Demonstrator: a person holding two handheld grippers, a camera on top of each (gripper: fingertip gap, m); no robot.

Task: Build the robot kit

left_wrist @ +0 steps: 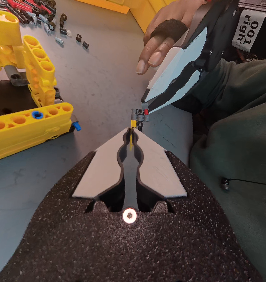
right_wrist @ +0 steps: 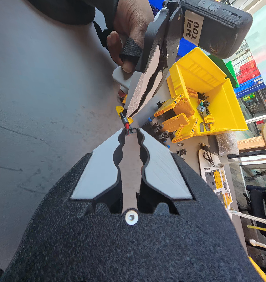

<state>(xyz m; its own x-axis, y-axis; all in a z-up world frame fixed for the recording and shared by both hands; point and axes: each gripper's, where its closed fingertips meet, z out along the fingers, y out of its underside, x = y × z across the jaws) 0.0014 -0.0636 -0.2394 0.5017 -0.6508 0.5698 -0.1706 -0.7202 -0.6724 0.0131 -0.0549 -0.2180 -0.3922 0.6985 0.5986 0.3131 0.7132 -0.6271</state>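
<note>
1. Left gripper [left_wrist: 131, 129]: fingers closed to a thin slit, pinching a flat yellow piece [left_wrist: 131, 137] that runs back between the pads and juts out past the tips at 12 o'clock.

2. Small assembly [left_wrist: 139, 116]: grey connectors, a red pin and a black pin, joined to the yellow piece and held off the grey table [left_wrist: 98, 76] between the two grippers.

3. Right gripper [right_wrist: 130, 129]: fingers parted by a narrow gap, tips on either side of the assembly's dark connector end [right_wrist: 131, 131]; whether the pads press on it cannot be told. In the left wrist view this gripper [left_wrist: 145, 109] comes in from 1 o'clock, its tips at the red pin, with a hand [left_wrist: 159, 38] behind it.

4. Yellow beam model [left_wrist: 30, 106]: at 9 to 11 o'clock in the left wrist view, perforated beams with blue pins, resting on the table.

5. Loose small parts [left_wrist: 60, 30]: black, grey and red pins, scattered at 11 o'clock, well apart from the grippers.

6. Yellow bin [right_wrist: 205, 91]: at 2 o'clock in the right wrist view, holding assorted parts.
</note>
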